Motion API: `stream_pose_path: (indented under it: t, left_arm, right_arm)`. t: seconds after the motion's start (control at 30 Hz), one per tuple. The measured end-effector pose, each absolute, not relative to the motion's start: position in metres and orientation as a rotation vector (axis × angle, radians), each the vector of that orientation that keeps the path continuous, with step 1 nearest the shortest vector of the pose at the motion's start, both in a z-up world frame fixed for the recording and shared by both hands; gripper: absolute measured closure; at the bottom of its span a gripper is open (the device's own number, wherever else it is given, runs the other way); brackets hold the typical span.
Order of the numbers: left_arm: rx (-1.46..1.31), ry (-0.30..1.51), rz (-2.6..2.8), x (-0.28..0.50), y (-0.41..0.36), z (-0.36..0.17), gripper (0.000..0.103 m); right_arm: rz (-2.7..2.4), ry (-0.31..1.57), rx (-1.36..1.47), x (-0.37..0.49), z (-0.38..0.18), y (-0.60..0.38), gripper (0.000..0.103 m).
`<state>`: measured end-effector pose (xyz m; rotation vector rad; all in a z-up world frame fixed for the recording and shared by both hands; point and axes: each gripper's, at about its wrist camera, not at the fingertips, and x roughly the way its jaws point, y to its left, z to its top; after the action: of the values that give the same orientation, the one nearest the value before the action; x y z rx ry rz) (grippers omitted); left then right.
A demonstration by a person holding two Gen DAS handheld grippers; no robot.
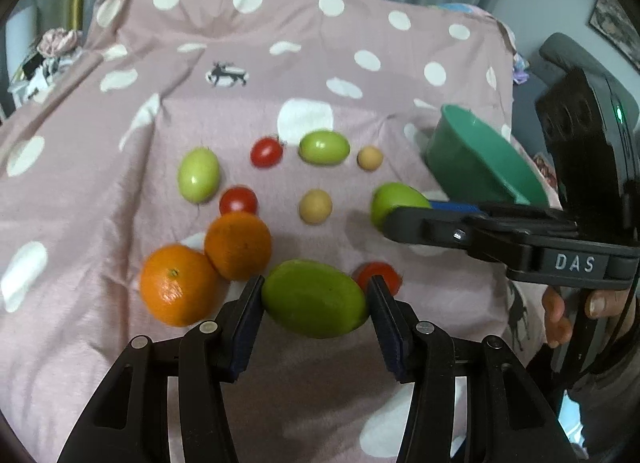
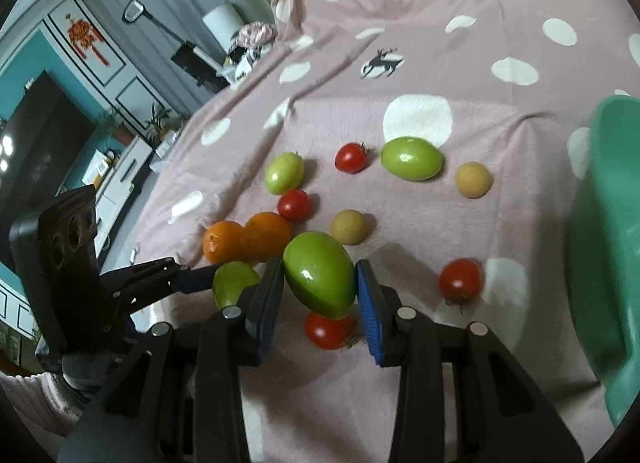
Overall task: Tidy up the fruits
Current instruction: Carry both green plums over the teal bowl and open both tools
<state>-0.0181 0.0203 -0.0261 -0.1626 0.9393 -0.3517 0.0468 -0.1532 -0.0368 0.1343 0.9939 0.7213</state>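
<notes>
Several fruits lie on a pink polka-dot cloth (image 1: 120, 191): two oranges (image 1: 178, 285), red tomatoes (image 1: 267, 151), green oval fruits (image 1: 199, 174) and tan round fruits (image 1: 315, 206). My left gripper (image 1: 315, 283) is shut on a large green fruit (image 1: 314, 303), its pads pressing both ends. My right gripper (image 2: 319, 265) is shut on another green fruit (image 2: 320, 283), held above a red tomato (image 2: 328, 331). In the left wrist view the right gripper (image 1: 396, 215) shows from the side with its green fruit (image 1: 394, 199). A tilted green bowl (image 1: 472, 167) sits behind it at the right.
The green bowl (image 2: 600, 243) fills the right edge of the right wrist view. A person's hand (image 1: 560, 319) holds the right gripper's handle. The cloth drops off at its left side toward a room with a dark screen (image 2: 44, 143) and cabinets.
</notes>
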Motion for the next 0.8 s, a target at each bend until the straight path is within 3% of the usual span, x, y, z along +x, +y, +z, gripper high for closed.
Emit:
stream_pose_path:
  t: [0.4,0.8]
  left_arm:
    - [-0.092,0.804,-0.468,0.007,-0.042,0.034,0.051]
    - [0.052,0.777,-0.622,0.055,-0.163,0.046,0.051]
  right_arm:
    - [0.527,0.789,0.221,0.026,0.011,-0.256,0.065]
    - [0.302,0.755,0.281,0.022,0.0,-0.339,0.065]
